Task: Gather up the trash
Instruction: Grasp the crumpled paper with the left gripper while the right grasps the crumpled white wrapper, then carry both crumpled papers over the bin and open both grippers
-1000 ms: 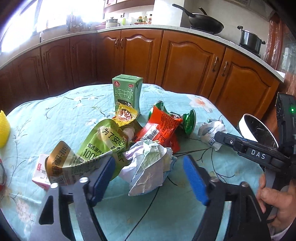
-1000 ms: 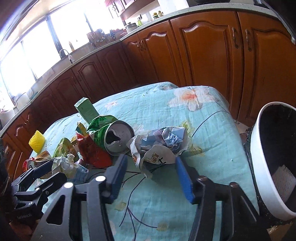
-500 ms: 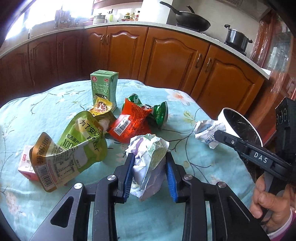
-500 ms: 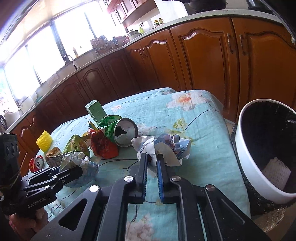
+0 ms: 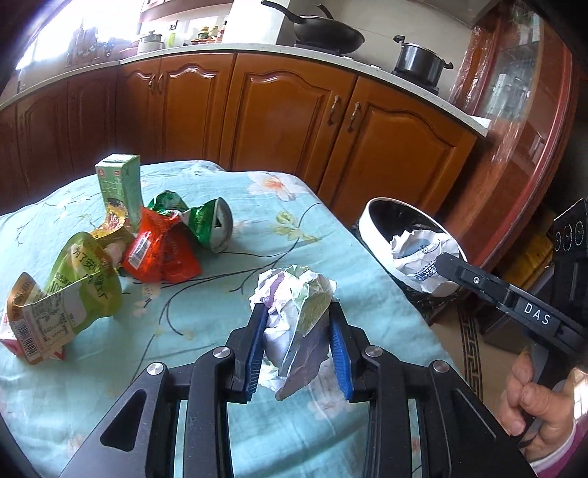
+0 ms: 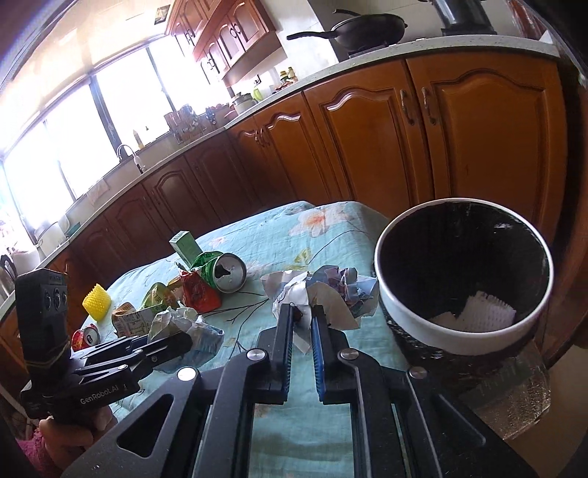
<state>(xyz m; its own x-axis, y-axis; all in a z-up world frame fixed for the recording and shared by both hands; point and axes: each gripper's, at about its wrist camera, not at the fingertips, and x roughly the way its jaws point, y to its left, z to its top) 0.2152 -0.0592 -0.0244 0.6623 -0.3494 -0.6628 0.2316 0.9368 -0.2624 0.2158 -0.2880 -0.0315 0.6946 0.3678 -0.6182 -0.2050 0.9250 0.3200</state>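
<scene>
Left hand-held gripper (image 5: 297,331) clamped on crumpled paper wad (image 5: 294,290), raised off surface (image 5: 220,367). Right hand-held gripper (image 6: 302,323) pinching printed paper ball (image 6: 330,290), trash bin (image 6: 404,320) just right of it.

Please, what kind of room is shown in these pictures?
Most likely a home kitchen: wooden cabinets run under a long counter, a wok and a pot sit on the stove, and a sink tap stands by the window.
</scene>
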